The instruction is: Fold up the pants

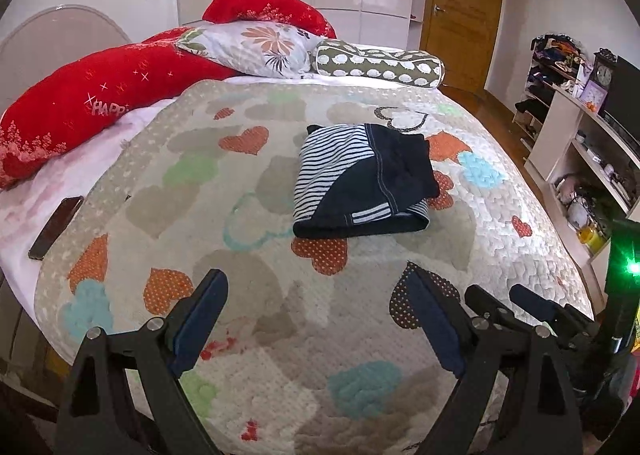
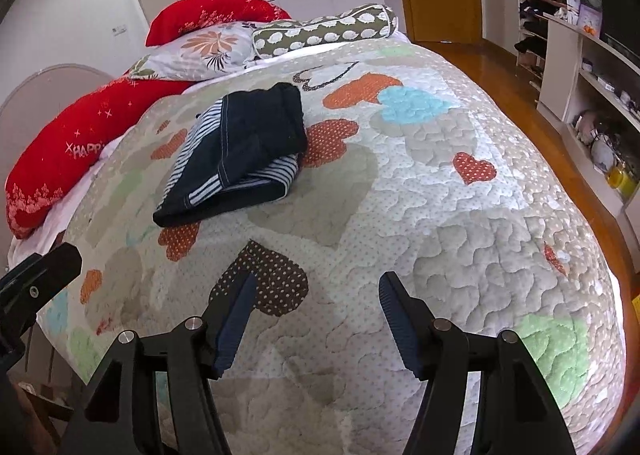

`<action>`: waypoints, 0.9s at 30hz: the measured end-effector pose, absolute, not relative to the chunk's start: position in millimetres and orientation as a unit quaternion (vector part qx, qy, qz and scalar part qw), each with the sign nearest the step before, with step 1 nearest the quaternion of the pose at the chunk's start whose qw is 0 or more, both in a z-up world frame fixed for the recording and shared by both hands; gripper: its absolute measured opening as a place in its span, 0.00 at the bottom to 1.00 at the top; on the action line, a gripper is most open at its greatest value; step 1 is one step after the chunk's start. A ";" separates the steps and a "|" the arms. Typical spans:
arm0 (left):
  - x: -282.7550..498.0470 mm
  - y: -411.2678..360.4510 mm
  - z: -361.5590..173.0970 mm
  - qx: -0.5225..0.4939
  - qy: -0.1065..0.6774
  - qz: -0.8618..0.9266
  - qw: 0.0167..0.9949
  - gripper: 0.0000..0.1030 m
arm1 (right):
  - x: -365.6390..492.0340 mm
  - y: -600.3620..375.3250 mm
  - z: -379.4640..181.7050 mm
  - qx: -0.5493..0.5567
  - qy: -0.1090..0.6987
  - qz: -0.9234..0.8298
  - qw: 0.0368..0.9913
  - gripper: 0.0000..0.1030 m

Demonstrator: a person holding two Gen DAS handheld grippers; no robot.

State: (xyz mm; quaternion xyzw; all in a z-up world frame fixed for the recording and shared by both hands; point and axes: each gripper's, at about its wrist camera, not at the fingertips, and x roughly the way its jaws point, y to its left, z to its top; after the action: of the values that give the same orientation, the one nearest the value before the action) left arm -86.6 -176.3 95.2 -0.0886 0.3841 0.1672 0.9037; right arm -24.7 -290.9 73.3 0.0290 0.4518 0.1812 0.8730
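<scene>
Pants [image 1: 362,181] lie folded into a compact bundle on the quilt [image 1: 256,335] of the bed, dark navy cloth doubled over a striped panel, with the thick folded edge turned toward me. In my left wrist view the bundle sits at about 12 o'clock, well beyond the fingertips; in my right wrist view the pants [image 2: 240,151] sit at roughly 11 o'clock, again well apart from the fingers. My left hand-held gripper [image 1: 316,293] is released, its two blue-padded fingers spread wide, gripping nothing, with only heart-patterned quilt showing between them; whether the tips brush the fabric I cannot tell. My right hand-held gripper [image 2: 318,297] is likewise spread open and empty, its ribbed pads framing a stretch of quilt, a brown dotted heart just behind its left finger. From the left view, the right tool's dark fingers appear at about 4 o'clock, just beside my left one; from the right view, part of the left tool shows at 9 o'clock. Red pillows [image 1: 84,103], a floral pillow [image 1: 256,45] and a spotted bolster [image 1: 378,63] line the head of the bed at 11 to 1 o'clock. A dark phone [image 1: 56,227] rests on the sheet at 9 o'clock.
</scene>
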 end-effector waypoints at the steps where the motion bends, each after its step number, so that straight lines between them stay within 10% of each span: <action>1: -85.8 -175.9 94.5 -0.090 0.386 0.166 0.903 0.88 | -25.1 -290.1 72.6 0.027 0.453 0.182 0.872 0.67; 19: -83.7 -171.8 82.9 -0.108 0.402 0.159 0.895 0.88 | -24.6 -284.0 59.6 0.018 0.474 0.179 0.862 0.68; 27: -107.8 -183.5 113.9 -0.062 0.294 0.197 0.933 0.90 | -27.8 -280.8 59.1 0.010 0.476 0.178 0.861 0.68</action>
State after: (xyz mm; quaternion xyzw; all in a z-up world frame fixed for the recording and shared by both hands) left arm -107.8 -183.5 113.9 -0.0616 0.2937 0.1973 0.9333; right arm -27.8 -280.8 59.1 0.0096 0.4756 0.1781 0.8614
